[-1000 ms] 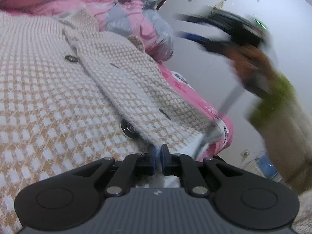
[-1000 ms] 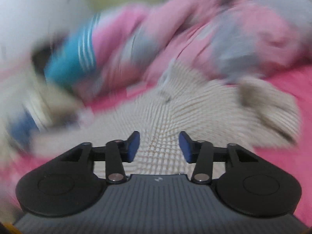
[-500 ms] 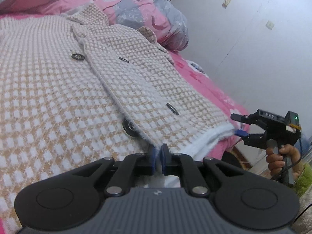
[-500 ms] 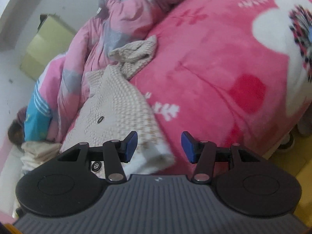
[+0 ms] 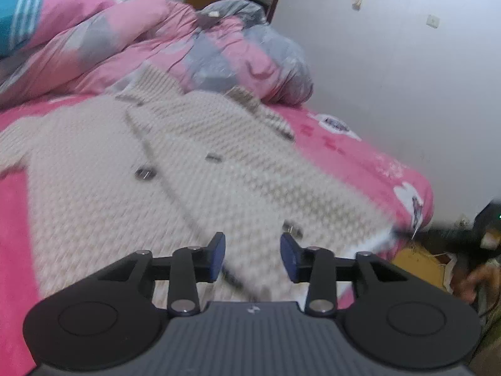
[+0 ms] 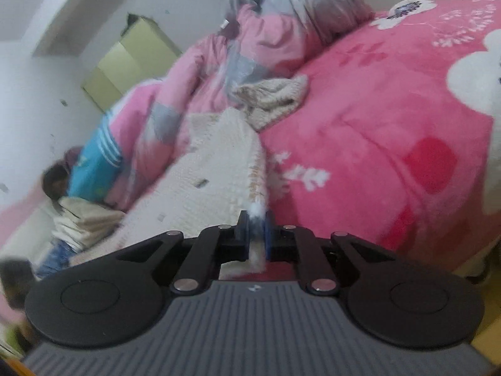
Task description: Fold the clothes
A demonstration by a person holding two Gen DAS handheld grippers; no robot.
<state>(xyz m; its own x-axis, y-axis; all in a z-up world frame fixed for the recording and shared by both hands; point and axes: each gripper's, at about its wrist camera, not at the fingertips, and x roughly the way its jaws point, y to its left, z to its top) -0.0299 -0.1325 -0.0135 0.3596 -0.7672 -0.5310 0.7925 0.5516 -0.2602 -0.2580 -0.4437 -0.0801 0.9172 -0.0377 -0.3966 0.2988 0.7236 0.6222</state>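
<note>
The hem released since the earlier frame, the left gripper (image 5: 252, 257) is opening with nothing pinched; the cardigan (image 5: 200, 169) is spread on the bed ahead of it. The right gripper (image 6: 256, 235), previously parted, is closing on the cardigan's white corner (image 6: 257, 216).

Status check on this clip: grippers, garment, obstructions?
Left gripper opening, nothing between pads. Right gripper closing on hem corner of beige checked knit cardigan, spread flat on pink floral blanket. Nothing in the way.
</note>
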